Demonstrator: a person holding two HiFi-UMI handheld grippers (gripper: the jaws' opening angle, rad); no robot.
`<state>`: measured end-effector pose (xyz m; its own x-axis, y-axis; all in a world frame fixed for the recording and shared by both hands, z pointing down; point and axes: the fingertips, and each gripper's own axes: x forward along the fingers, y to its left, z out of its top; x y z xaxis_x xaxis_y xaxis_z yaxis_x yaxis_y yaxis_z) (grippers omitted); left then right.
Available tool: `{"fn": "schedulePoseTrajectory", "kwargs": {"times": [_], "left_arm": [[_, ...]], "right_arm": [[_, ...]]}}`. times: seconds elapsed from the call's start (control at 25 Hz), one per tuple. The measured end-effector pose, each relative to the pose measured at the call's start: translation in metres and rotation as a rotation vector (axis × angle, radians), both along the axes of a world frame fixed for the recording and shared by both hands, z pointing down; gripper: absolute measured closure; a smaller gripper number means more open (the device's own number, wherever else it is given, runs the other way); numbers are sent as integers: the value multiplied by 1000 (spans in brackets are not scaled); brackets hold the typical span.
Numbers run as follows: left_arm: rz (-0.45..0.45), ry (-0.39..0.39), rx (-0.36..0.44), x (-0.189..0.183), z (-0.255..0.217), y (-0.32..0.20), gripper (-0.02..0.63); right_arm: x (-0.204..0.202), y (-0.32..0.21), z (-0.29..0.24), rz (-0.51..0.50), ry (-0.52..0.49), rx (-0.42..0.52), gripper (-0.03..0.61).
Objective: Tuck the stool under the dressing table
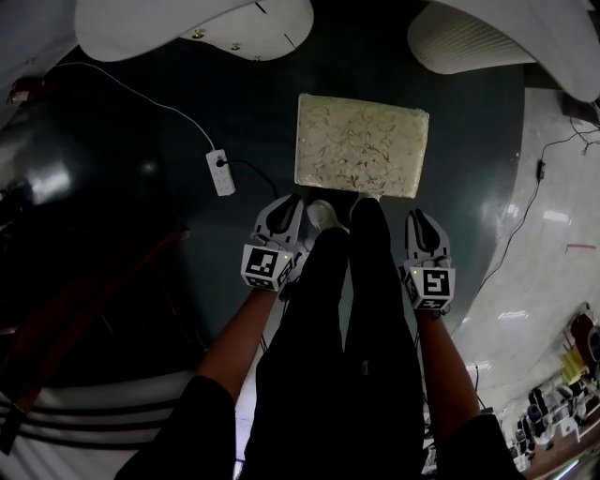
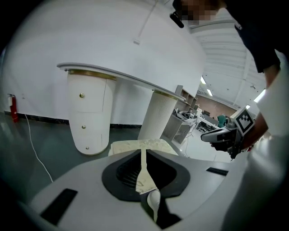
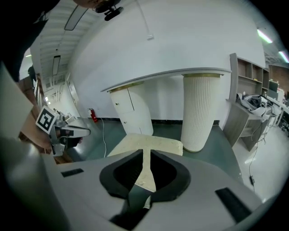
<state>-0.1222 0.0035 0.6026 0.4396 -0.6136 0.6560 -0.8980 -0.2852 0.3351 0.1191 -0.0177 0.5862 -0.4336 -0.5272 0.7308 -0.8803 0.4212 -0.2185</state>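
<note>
The stool (image 1: pixel 361 145) has a cream fuzzy square top and stands on the dark floor just ahead of the person's feet. Beyond it is the white dressing table (image 1: pixel 187 23), with a drawer pedestal (image 2: pixel 88 115) at the left and a ribbed pedestal (image 3: pixel 198 110) at the right. My left gripper (image 1: pixel 284 204) hangs shut and empty near the stool's near left corner. My right gripper (image 1: pixel 419 219) is shut and empty near its near right corner. Neither touches the stool (image 2: pixel 140 145). In each gripper view the jaws meet in a thin line over the stool (image 3: pixel 144 144).
A white power strip (image 1: pixel 220 172) with its cable lies on the floor left of the stool. The person's black-trousered legs and a white shoe (image 1: pixel 322 214) stand between the grippers. A red extinguisher (image 2: pixel 12 108) sits by the wall; shelves (image 3: pixel 253 85) stand right.
</note>
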Motion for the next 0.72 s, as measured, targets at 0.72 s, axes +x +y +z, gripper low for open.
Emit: {"fn": "schedulePoseTrajectory", "kwargs": {"times": [0.72], "left_arm": [[181,-152,-203,-5,174,77,439]], "right_arm": [[51,54,166,-35,140,-187,348]]}}
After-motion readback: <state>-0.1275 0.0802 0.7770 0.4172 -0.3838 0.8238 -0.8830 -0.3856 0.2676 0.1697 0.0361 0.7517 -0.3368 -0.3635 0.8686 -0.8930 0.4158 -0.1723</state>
